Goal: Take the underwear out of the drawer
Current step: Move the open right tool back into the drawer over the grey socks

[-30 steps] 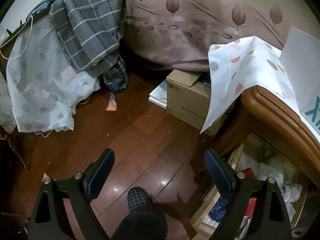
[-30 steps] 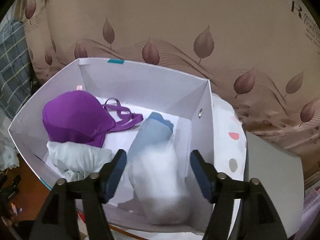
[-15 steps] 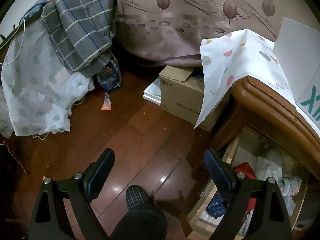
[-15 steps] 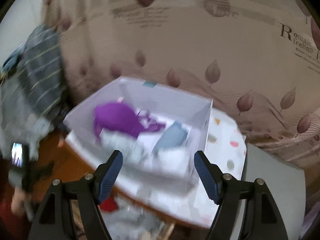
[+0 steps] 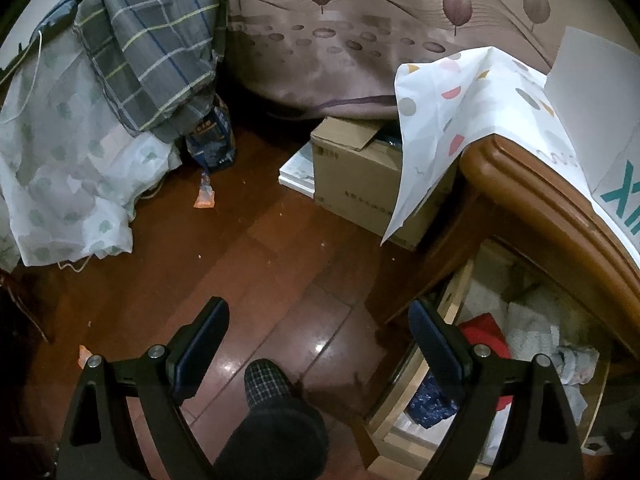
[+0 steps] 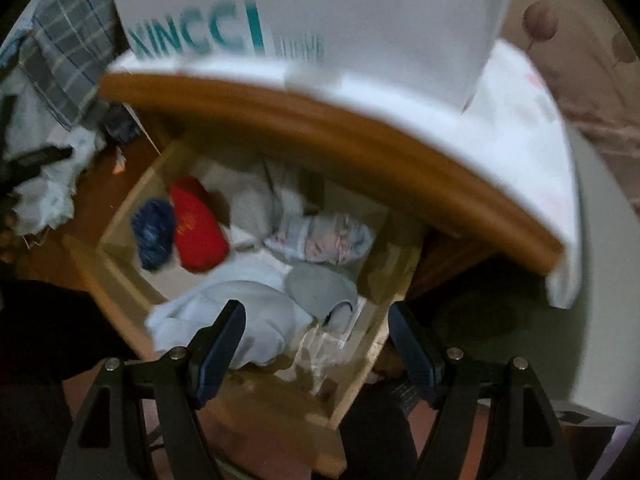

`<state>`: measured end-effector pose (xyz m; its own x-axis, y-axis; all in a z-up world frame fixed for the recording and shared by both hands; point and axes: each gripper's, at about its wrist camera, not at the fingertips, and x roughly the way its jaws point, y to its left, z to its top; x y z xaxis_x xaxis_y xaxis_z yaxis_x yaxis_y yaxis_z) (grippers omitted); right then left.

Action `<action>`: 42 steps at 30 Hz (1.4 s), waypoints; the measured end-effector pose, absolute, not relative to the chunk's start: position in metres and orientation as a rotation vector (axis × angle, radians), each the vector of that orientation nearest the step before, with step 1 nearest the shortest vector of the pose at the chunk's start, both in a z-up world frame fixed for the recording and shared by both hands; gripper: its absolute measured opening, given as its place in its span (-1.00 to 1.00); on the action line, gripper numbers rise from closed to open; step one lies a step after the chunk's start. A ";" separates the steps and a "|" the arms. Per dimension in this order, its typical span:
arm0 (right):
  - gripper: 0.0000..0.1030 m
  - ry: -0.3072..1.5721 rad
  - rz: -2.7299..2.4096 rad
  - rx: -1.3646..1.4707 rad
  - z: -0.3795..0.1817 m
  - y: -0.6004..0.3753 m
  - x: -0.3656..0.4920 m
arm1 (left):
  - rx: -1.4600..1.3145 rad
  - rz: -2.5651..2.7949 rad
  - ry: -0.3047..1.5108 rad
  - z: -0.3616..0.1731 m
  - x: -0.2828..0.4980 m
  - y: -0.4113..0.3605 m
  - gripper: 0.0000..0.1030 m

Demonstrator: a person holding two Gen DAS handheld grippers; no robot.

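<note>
The wooden drawer (image 6: pixel 120 280) stands pulled out below the cabinet top. Inside lie rolled garments: a red one (image 6: pixel 198 228), a dark blue one (image 6: pixel 152 234), a pale patterned one (image 6: pixel 320 236), a grey one (image 6: pixel 320 288) and a white one (image 6: pixel 240 316). My right gripper (image 6: pixel 316 344) is open and empty above the drawer's near end, over the white garment. My left gripper (image 5: pixel 320 336) is open and empty above the floor, left of the drawer (image 5: pixel 452 304); the red garment (image 5: pixel 486 332) shows there too.
A white box (image 6: pixel 280 8) with teal lettering sits on the cloth-covered cabinet top (image 6: pixel 360 136). A cardboard box (image 5: pixel 360 184) stands on the wooden floor (image 5: pixel 240 260). Plaid fabric (image 5: pixel 152 40) and a pale sheet (image 5: pixel 60 160) hang at left. A person's plaid-slippered foot (image 5: pixel 268 384) is below the left gripper.
My right gripper has swung down from the white box holding the purple bra to above the open drawer. The left view has shifted slightly, showing more of the drawer.
</note>
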<state>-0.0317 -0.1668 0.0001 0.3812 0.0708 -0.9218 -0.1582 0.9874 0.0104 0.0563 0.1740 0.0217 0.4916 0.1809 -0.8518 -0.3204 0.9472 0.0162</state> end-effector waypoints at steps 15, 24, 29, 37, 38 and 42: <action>0.28 1.255 0.095 -0.364 -0.092 -0.134 0.006 | -0.125 0.277 1.021 0.021 0.057 0.165 0.74; 0.27 1.332 0.156 -0.474 -0.129 -0.123 0.018 | -0.123 0.265 1.029 0.022 0.057 0.163 0.74; 0.32 1.349 0.208 -0.520 -0.144 -0.119 0.022 | -0.123 0.261 1.028 0.021 0.058 0.162 0.74; 0.57 1.360 0.255 -0.547 -0.158 -0.109 0.037 | -0.112 0.245 1.028 0.021 0.058 0.158 0.74; 0.60 1.363 0.255 -0.544 -0.162 -0.112 0.043 | -0.109 0.242 1.030 0.021 0.058 0.157 0.74; 0.63 1.343 0.280 -0.524 -0.166 -0.118 0.056 | -0.108 0.236 1.042 0.019 0.059 0.157 0.74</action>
<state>0.0565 -0.1179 -0.1663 0.2167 -0.1032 -0.9708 -0.4831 0.8528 -0.1984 0.0590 0.1566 0.0190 0.4823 0.1424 -0.8643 -0.2446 0.9694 0.0233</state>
